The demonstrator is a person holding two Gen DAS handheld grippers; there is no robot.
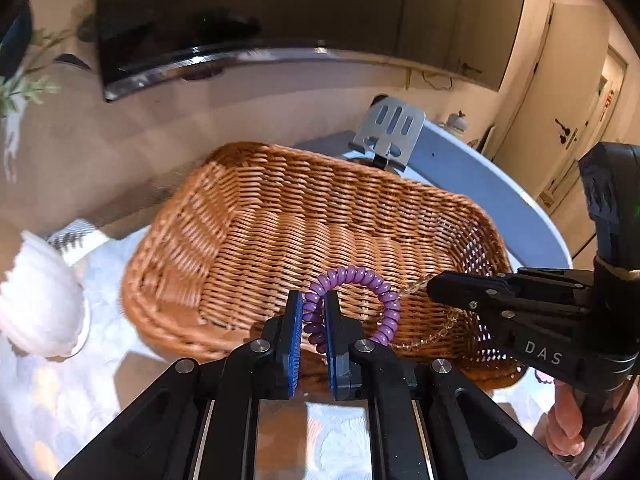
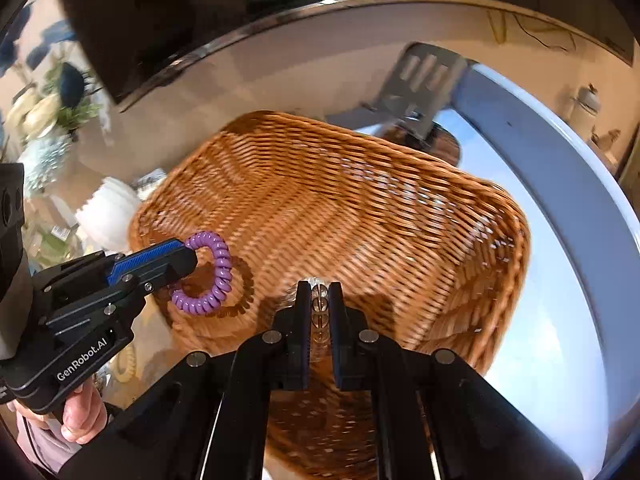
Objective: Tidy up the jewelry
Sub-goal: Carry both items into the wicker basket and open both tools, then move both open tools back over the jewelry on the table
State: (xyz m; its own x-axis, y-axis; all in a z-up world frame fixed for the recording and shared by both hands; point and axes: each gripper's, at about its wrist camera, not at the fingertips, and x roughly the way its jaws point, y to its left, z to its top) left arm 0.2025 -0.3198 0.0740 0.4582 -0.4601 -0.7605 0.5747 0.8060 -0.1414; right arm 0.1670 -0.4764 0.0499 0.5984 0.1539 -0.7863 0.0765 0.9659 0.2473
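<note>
Nearest to me in the left wrist view, my left gripper point(image 1: 313, 320) is clenched on the purple coil bracelet point(image 1: 362, 304). Only a short stretch of the coil sits between the blue pads; the rest of the loop arcs out toward 1 o'clock over the wicker basket point(image 1: 248, 216). My judgement: if I open with the coil snagged on a pad edge, it could spring sideways and land on the near rim at 6 o'clock rather than on the floor of the basket.

In the right wrist view, my right gripper point(image 2: 319, 308) is clamped on the clear bead bracelet point(image 2: 319, 300), with a few beads stacked between the narrow jaws. From the left camera that strand point(image 1: 434, 332) droops in a thin arc below the fingers, at about 3 o'clock from the purple coil. The 2 pieces hang near each other, and I think a simultaneous drop risks the beads threading through the coil and tangling. A hard squeeze could also crack or pop a bead out.

Both views are smeared by motion, so my aim over the basket is uncertain. Farther off, at 9 o'clock, a white shell-shaped dish point(image 1: 40, 300) sits just beside the basket, and a metal stand point(image 1: 390, 132) rises past the far rim at 1 o'clock; a swing too wide could knock either.
</note>
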